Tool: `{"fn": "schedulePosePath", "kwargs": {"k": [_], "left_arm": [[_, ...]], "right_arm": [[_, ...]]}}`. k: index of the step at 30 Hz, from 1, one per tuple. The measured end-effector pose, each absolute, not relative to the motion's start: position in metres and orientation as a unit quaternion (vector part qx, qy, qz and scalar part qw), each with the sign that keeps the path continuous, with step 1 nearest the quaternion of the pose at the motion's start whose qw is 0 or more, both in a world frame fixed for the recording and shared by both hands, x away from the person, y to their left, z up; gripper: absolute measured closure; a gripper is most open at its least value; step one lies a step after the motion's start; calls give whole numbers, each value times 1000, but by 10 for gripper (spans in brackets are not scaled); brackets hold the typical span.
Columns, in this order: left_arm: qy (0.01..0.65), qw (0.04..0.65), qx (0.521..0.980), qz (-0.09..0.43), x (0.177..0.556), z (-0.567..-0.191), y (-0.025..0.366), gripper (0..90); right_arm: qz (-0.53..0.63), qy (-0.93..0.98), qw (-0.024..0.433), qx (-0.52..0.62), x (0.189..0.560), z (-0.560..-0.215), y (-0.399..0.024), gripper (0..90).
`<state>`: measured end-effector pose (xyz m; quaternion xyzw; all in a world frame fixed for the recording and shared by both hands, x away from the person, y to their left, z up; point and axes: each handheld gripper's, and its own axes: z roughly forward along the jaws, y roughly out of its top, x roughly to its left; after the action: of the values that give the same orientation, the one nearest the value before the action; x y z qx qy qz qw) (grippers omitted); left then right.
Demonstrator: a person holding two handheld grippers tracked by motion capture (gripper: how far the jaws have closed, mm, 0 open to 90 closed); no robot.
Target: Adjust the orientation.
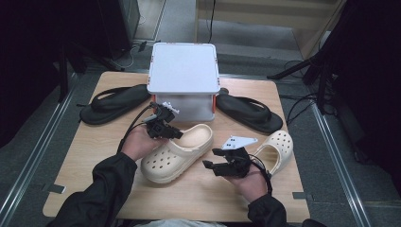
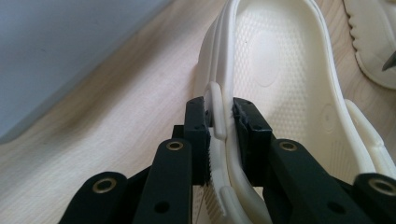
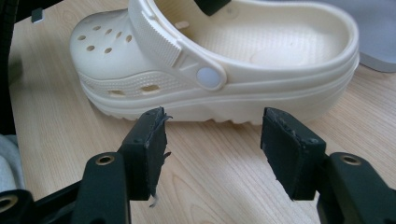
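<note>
The left gripper view shows what the high view cannot: the left gripper [image 2: 219, 119] has its jaws pinched on the side wall and strap of the clog [image 2: 280, 84], one pad outside, one inside the shoe. The right gripper view shows the right gripper [image 3: 212, 135] with jaws wide apart and nothing between them, its worn pads just short of the clog's sole [image 3: 219, 105]. From above, that clog [image 1: 177, 153] lies between the two grippers, toe toward the person, heel toward a white box [image 1: 183, 71].

The left hand [image 1: 139, 142] reaches in from the clog's outer side, the left gripper [image 1: 163, 127] pointing across its opening. The right hand [image 1: 250, 182] lies low on the table, the right gripper [image 1: 213, 158] aimed level at the clog's side. A second clog [image 1: 276, 151] rests just behind the right gripper.

The table [image 1: 94, 156] is pale wood. Two black sandals [image 1: 113, 104] [image 1: 248, 113] flank the box. Around it, grey floor and dark stands.
</note>
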<state>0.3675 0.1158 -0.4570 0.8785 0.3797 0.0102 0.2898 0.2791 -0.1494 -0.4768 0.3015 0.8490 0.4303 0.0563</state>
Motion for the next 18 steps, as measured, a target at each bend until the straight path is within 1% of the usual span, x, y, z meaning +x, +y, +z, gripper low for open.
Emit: {"fn": "schedulePosePath", "kwargs": {"k": [5, 12, 14, 18], "left_arm": [[378, 279, 883, 13, 371, -465, 110, 766], [391, 282, 876, 15, 374, -469, 112, 752], [391, 278, 877, 19, 374, -470, 112, 743], [391, 293, 872, 14, 374, -467, 116, 703]], "right_arm": [[431, 848, 59, 304, 279, -478, -152, 413], [429, 848, 59, 305, 280, -479, -152, 414], [428, 849, 58, 305, 280, -479, -151, 414], [428, 849, 59, 304, 280, -479, -151, 414]]}}
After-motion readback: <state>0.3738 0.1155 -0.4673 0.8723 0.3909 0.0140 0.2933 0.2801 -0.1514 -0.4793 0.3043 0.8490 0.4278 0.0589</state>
